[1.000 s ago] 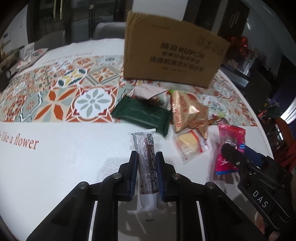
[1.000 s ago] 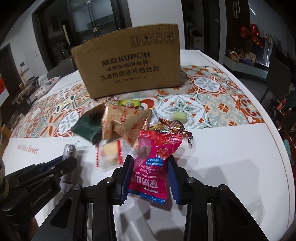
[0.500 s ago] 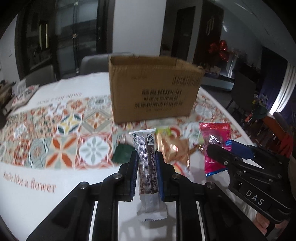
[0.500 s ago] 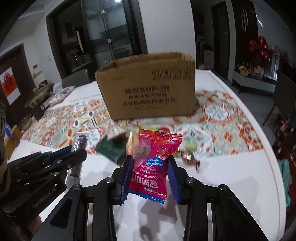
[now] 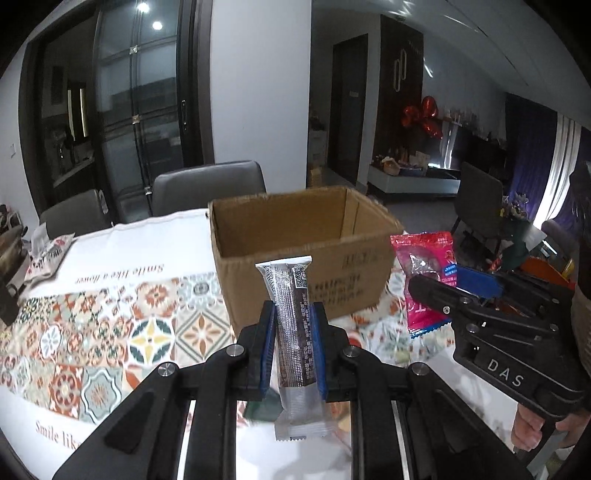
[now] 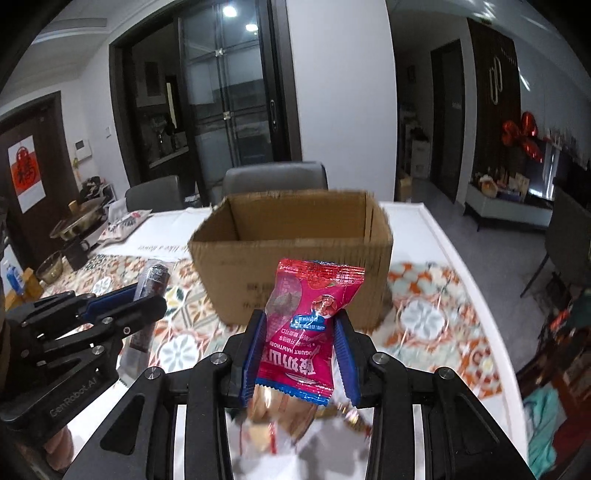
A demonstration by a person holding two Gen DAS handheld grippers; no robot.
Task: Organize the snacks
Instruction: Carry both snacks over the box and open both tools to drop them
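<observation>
Patterned tablecloth [image 5: 110,332]; open cardboard box [image 5: 295,258], interior bare.

Dim evening room, lit by ceiling spots [image 6: 229,11] w/ glare on glass doors [image 5: 140,110]. Fisheye bends walls, blacks out corners. Motion blur smears box [image 6: 291,266] and tablecloth [image 6: 436,314] beyond right tongs; snacks under them out of focus.
</observation>
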